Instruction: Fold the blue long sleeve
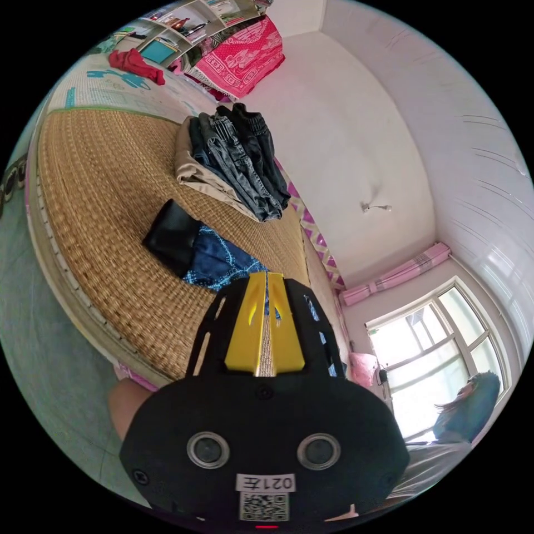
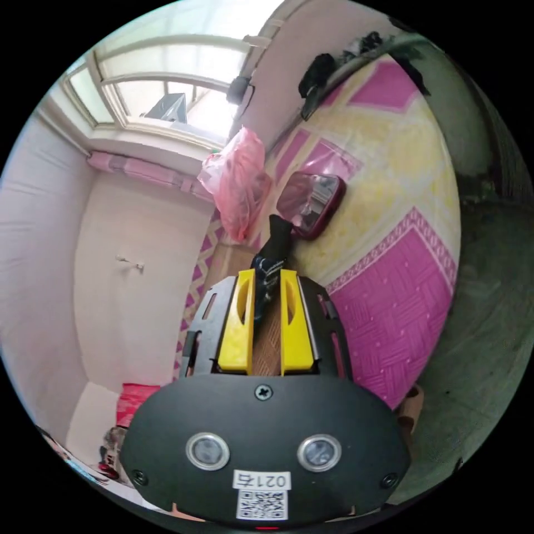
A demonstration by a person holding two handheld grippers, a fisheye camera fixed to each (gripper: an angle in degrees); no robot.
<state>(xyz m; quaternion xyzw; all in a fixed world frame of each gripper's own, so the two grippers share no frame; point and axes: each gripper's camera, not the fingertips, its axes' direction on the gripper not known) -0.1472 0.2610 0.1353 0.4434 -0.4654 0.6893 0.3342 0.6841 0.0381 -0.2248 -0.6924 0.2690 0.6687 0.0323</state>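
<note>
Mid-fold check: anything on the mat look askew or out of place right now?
Nothing looks damaged or spilled. The blue long sleeve lies bunched rather than flat on the woven mat, one end pinched in the left gripper. The stack of folded trousers behind it fans out unevenly. A red garment sits crumpled further off.

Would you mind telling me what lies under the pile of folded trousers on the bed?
The pile of folded trousers rests on the woven straw mat; a beige garment forms its bottom layer. What lies beneath the mat there is covered.
</note>
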